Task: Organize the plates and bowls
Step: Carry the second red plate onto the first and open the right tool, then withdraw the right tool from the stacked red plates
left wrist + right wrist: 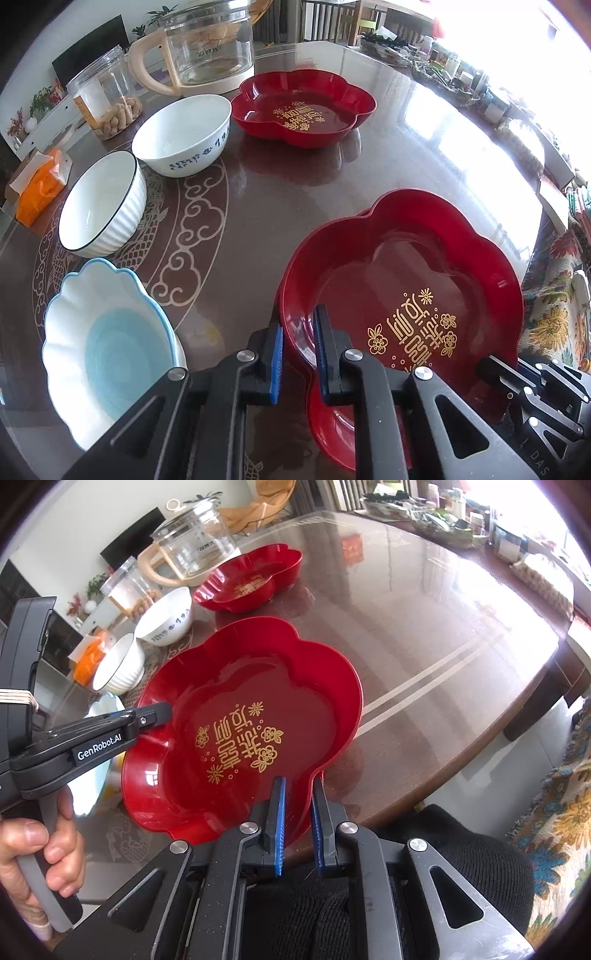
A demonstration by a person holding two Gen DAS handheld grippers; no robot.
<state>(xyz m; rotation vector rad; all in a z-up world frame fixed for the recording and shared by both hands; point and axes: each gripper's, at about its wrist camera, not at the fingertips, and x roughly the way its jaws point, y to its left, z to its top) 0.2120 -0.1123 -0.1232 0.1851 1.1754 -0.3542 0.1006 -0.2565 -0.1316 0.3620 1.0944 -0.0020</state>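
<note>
A red flower-shaped plate with gold lettering is held over the table's near edge; it also shows in the right wrist view. My left gripper is shut on its left rim. My right gripper is shut on its near rim. A second red plate seems to lie under it. Another red plate sits at the back. A white bowl with blue script, a ribbed white bowl and a blue-centred scalloped bowl line the left side.
A glass kettle, a clear jar of peanuts and an orange tissue pack stand at the back left. Cluttered trays line the far right edge. The glossy brown table reflects bright light.
</note>
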